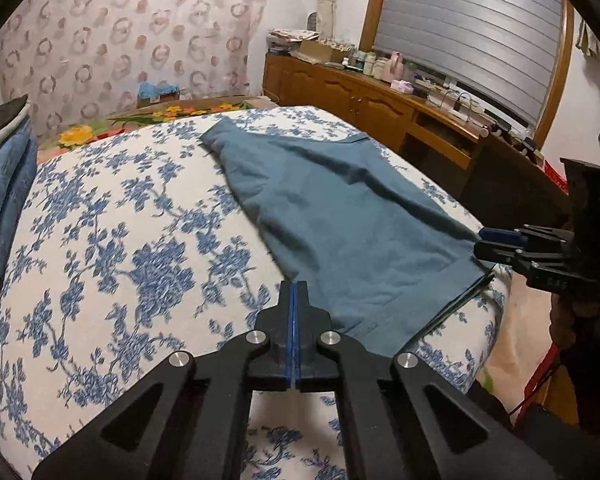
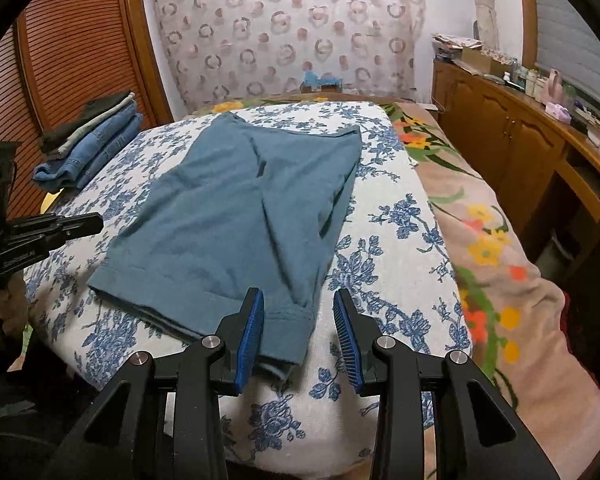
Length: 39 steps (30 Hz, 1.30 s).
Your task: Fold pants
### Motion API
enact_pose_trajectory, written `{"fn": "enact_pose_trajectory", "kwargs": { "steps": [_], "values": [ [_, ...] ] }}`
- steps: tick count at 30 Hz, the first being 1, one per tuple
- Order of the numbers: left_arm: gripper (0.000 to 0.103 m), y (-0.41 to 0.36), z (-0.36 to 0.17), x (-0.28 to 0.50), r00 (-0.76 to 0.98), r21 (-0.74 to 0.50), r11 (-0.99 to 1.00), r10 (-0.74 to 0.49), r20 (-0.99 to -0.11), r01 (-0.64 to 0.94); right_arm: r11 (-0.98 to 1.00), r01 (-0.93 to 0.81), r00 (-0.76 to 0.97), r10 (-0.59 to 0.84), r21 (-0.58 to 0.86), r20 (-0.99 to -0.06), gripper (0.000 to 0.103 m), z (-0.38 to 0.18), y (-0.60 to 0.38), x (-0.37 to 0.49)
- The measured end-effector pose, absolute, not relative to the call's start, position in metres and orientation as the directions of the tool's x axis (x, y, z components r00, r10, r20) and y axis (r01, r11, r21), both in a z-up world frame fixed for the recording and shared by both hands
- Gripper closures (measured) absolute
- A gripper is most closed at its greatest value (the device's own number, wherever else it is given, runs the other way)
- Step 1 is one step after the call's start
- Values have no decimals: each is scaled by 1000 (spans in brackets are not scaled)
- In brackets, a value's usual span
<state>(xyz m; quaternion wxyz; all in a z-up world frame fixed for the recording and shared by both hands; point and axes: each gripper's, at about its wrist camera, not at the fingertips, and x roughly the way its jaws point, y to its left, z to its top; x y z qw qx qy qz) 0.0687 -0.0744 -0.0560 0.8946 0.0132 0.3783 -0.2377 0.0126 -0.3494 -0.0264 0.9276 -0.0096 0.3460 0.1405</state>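
Teal-blue pants [image 1: 340, 216] lie folded lengthwise on the blue-flowered bed cover [image 1: 120, 240], and they show in the right wrist view [image 2: 236, 216] too. My left gripper [image 1: 294, 288] is shut and empty, just left of the pants' near edge; it also shows in the right wrist view [image 2: 98, 224]. My right gripper [image 2: 298, 308] is open, its jaws astride the near hem corner of the pants. It shows from the side in the left wrist view [image 1: 480, 242] at the pants' right edge.
A stack of folded jeans and dark clothes [image 2: 92, 140] lies at the bed's far left. A flowered blanket [image 2: 500, 264] covers the bed's right side. A wooden sideboard [image 1: 372, 100] with clutter runs along the right wall. A wooden slatted door [image 2: 60, 60] is on the left.
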Motion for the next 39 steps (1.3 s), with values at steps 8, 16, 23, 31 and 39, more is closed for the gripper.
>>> {"fn": "enact_pose_trajectory", "kwargs": {
  "steps": [8, 16, 23, 31, 39],
  "values": [
    [48, -84, -63, 71, 597, -144, 886, -409, -690, 441, 960, -268, 719, 255, 81, -647, 65, -26, -349, 9],
    [55, -99, -71, 68, 566, -130, 875, -408, -716, 466, 955, -282, 708, 272, 92, -652, 65, -31, -348, 5],
    [91, -104, -75, 67, 512, -174, 847, -453, -730, 503, 953, -281, 704, 284, 111, -652, 65, -32, -349, 4],
    [100, -93, -56, 57, 553, -172, 851, -462, -693, 496, 947, -307, 711, 296, 98, -638, 81, -27, -344, -4],
    [100, -92, -63, 57, 549, -159, 859, -443, -709, 487, 942, -328, 696, 289, 67, -657, 93, -29, -341, -11]
  ]
}}
